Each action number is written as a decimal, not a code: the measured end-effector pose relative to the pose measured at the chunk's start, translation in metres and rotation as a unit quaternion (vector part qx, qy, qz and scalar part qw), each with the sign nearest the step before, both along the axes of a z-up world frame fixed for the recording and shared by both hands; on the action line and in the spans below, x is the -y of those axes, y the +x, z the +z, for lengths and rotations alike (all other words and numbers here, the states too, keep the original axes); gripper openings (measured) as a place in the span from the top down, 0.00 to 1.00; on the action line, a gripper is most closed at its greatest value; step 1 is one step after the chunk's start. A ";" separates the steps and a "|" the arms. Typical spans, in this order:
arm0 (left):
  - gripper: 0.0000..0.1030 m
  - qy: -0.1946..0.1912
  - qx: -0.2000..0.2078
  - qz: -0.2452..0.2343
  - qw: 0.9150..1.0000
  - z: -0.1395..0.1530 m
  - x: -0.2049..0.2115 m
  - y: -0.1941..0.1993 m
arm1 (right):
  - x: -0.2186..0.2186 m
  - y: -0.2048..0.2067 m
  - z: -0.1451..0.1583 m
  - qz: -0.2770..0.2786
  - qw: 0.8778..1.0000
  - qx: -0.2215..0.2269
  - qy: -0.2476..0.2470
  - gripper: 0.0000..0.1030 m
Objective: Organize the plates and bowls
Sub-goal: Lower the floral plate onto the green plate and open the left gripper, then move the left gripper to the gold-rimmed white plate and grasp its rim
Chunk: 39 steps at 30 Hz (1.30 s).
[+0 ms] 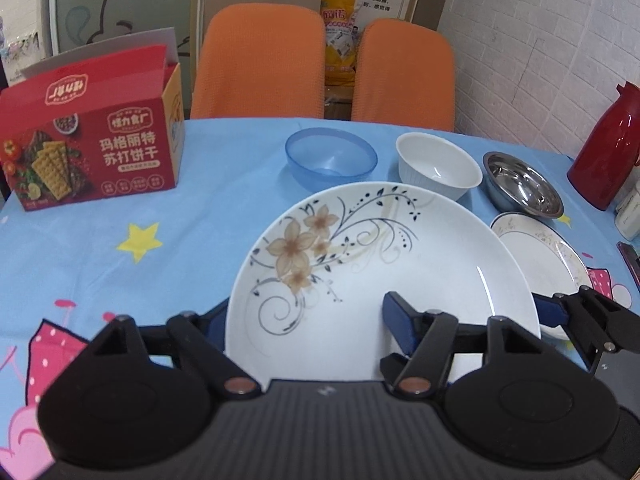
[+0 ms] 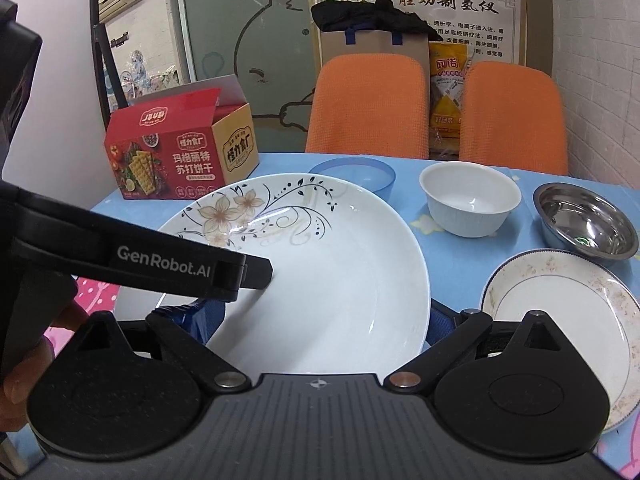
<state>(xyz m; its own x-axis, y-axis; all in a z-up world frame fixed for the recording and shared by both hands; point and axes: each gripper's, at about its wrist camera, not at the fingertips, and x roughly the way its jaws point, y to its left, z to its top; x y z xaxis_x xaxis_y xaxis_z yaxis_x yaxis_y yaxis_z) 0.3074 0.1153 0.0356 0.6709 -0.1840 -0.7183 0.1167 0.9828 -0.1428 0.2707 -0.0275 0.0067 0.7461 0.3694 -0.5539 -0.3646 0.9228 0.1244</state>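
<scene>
A large white plate with a flower pattern (image 1: 380, 264) is held above the blue tablecloth. My left gripper (image 1: 308, 320) is shut on its near rim, one finger under and one blue pad (image 1: 396, 320) on top. In the right wrist view the same plate (image 2: 320, 264) lies between the fingers of my right gripper (image 2: 320, 320), which stands wide around its near edge; whether the pads touch it is unclear. The left gripper's arm (image 2: 160, 264) crosses in from the left. A small gold-rimmed plate (image 2: 560, 320) lies on the table to the right.
Behind the plates stand a blue plastic bowl (image 1: 330, 156), a white ribbed bowl (image 1: 438, 164) and a steel bowl (image 1: 522, 184). A red cracker box (image 1: 92, 148) stands back left. A red thermos (image 1: 608, 148) stands far right. Two orange chairs (image 1: 260, 60) stand behind the table.
</scene>
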 end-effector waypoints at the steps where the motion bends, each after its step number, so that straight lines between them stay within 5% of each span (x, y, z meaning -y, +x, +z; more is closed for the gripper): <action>1: 0.36 0.000 -0.002 0.002 1.000 -0.002 -0.003 -0.009 | -0.002 -0.008 0.000 0.003 1.000 -0.002 -0.002 0.16; 11: 0.36 0.008 -0.026 0.016 1.000 -0.032 -0.018 -0.086 | -0.018 -0.074 -0.024 0.006 0.999 -0.039 0.011 0.16; 24: 0.29 -0.047 -0.018 0.020 0.999 -0.044 -0.040 -0.096 | -0.022 -0.083 -0.037 0.017 1.000 -0.015 -0.018 0.17; 32: 0.10 0.001 0.067 0.023 0.997 -0.005 -0.034 -0.096 | 0.024 -0.074 -0.028 -0.029 0.997 -0.032 0.061 0.16; 39: 0.06 0.033 0.063 -0.008 0.997 -0.001 0.005 -0.063 | 0.072 -0.067 -0.026 -0.090 0.994 -0.030 0.056 0.16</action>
<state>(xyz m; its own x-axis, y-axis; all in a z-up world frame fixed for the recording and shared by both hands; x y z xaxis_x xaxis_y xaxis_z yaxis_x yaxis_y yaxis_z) 0.2441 0.1106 0.0343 0.7545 -0.1499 -0.6389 0.1448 0.9876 -0.0608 0.2041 -0.0999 -0.0193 0.7723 0.2944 -0.5630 -0.1828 0.9517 0.2469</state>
